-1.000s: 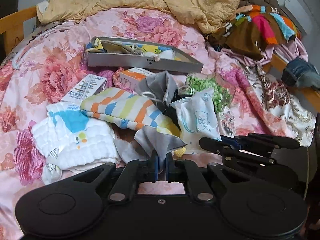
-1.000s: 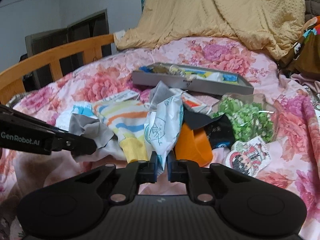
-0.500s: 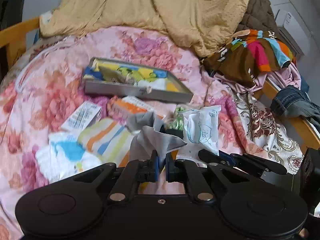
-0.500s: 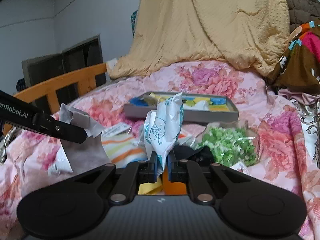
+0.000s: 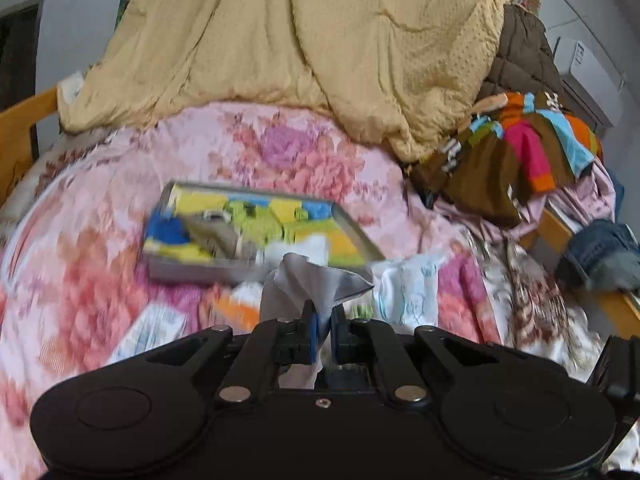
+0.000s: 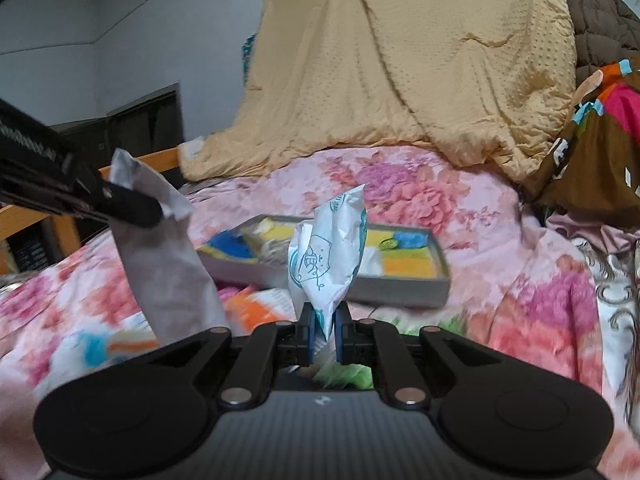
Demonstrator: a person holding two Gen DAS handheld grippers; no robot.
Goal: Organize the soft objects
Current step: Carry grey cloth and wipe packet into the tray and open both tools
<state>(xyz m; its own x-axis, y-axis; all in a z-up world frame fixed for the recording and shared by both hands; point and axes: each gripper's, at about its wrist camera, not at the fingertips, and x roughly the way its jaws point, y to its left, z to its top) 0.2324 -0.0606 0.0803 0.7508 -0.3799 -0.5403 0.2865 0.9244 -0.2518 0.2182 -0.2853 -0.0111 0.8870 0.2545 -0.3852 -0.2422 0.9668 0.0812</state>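
My left gripper (image 5: 323, 312) is shut on a grey cloth (image 5: 316, 280) and holds it up above the bed; the cloth (image 6: 160, 240) hangs from that gripper (image 6: 140, 210) at the left of the right wrist view. My right gripper (image 6: 323, 328) is shut on a white soft packet with blue print (image 6: 330, 248), lifted off the bed; the packet (image 5: 408, 288) also shows in the left wrist view. A grey tray (image 5: 192, 270) with several coloured soft items lies ahead on the floral bedspread (image 5: 100, 240); it also shows in the right wrist view (image 6: 400, 290).
A yellow quilt (image 5: 300, 40) is heaped at the back. Colourful clothes (image 5: 520, 152) and jeans (image 5: 600, 252) lie at the right. Orange and white boxes (image 5: 236, 308), striped cloths (image 6: 100, 348) and a green bag (image 6: 352, 372) lie below the grippers. A wooden bed rail (image 5: 24, 128) is left.
Both grippers have risen from the pile with the grey cloth and the white packet, which now hang clear of the bed. The views tilt upward and toward the tray.
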